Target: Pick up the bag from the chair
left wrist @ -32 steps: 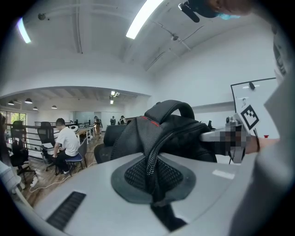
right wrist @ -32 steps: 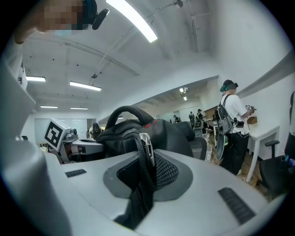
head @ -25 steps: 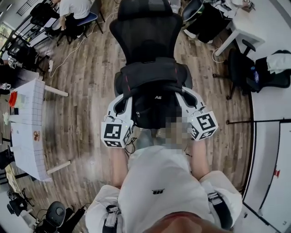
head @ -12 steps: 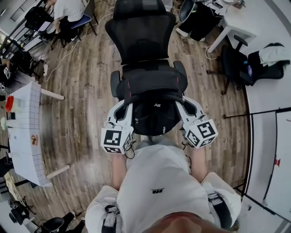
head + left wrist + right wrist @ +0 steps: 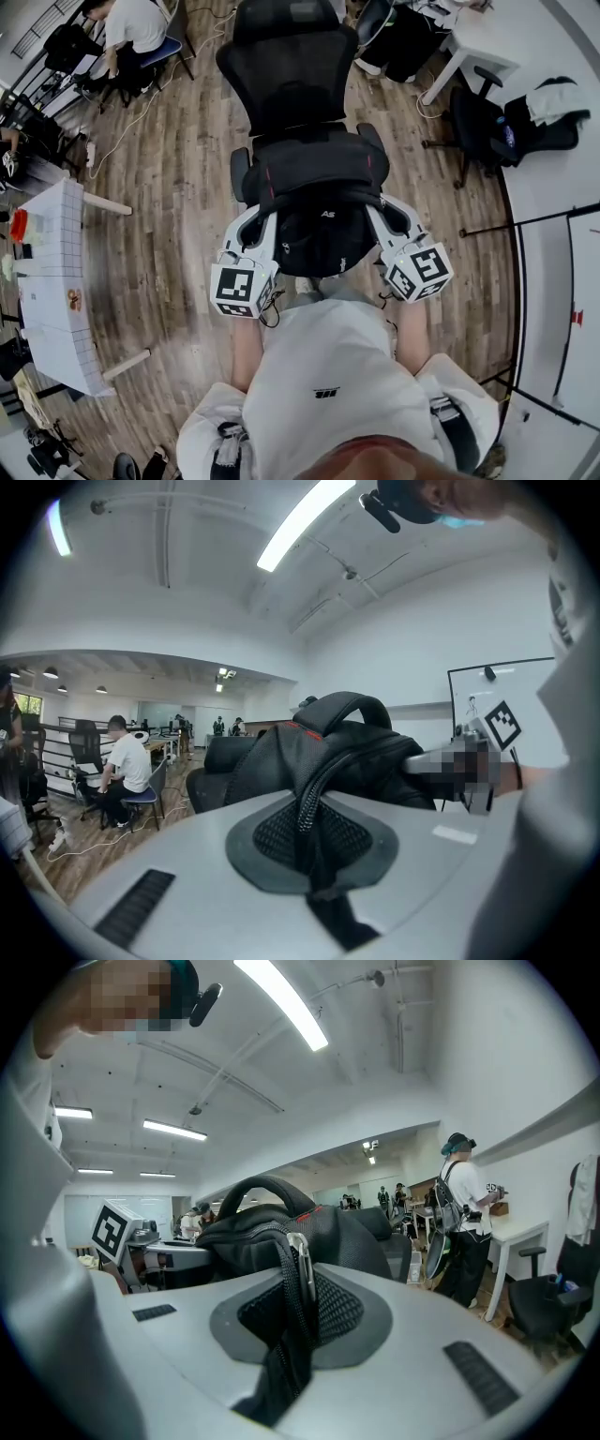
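A black backpack [image 5: 323, 234] hangs in front of me, over the seat of a black mesh office chair [image 5: 291, 75]. My left gripper [image 5: 265, 220] is shut on a strap at the bag's left side, and my right gripper [image 5: 380, 214] is shut on a strap at its right side. In the left gripper view the bag [image 5: 356, 752] rises beyond the gripper [image 5: 309, 846], with black webbing pinched between the jaws. The right gripper view shows the bag [image 5: 281, 1227] with a strap and metal clip pinched in the gripper [image 5: 295, 1321]. The chair seat is mostly hidden by the bag.
A white table [image 5: 56, 272] stands at the left on the wooden floor. A seated person [image 5: 127, 23] is at the back left. Another dark chair [image 5: 487, 122] and a white desk [image 5: 469, 37] are at the right. A standing person [image 5: 464, 1213] appears in the right gripper view.
Both grippers keep their hold on the bag and have barely moved. The head view has shifted a little, so the chair and room sit slightly differently in the frame.
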Available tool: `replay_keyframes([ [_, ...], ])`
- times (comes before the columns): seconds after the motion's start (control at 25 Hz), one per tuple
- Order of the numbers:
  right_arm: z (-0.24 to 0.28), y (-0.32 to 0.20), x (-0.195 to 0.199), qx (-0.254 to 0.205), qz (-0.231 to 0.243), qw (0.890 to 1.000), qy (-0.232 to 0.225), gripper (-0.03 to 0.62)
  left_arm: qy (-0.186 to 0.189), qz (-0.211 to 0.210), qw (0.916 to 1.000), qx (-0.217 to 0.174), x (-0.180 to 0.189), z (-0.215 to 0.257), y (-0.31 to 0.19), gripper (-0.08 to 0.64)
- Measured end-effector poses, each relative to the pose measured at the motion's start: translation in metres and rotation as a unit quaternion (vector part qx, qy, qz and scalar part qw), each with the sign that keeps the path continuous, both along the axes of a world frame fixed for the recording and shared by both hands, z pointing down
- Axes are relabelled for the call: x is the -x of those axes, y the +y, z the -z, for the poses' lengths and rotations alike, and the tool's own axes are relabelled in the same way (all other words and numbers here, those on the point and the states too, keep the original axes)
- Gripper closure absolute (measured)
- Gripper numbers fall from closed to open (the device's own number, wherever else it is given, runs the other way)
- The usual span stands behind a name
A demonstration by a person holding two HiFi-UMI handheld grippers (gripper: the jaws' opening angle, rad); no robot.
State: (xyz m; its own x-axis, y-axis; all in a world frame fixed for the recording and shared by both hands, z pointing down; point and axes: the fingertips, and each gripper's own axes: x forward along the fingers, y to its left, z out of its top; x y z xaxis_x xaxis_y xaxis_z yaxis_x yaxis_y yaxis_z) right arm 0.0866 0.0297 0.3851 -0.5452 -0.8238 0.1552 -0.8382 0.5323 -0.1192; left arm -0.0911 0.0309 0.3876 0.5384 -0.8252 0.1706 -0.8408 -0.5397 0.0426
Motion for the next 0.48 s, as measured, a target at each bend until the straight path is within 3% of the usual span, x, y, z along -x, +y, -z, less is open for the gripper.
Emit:
replay_keyframes([
  [0.2,0.004,-0.007,-0.007,-0.001,-0.003,1.000,0.001,0.558,0.000,-0.005,1.0000,-0.005,-0.007,0.006,-0.011,0.541],
  [0.48,0.005,0.008,0.035,-0.009,-0.004,1.000,0.010,0.558,0.010,-0.011,0.9998,-0.015,0.035,0.008,0.001,0.541],
])
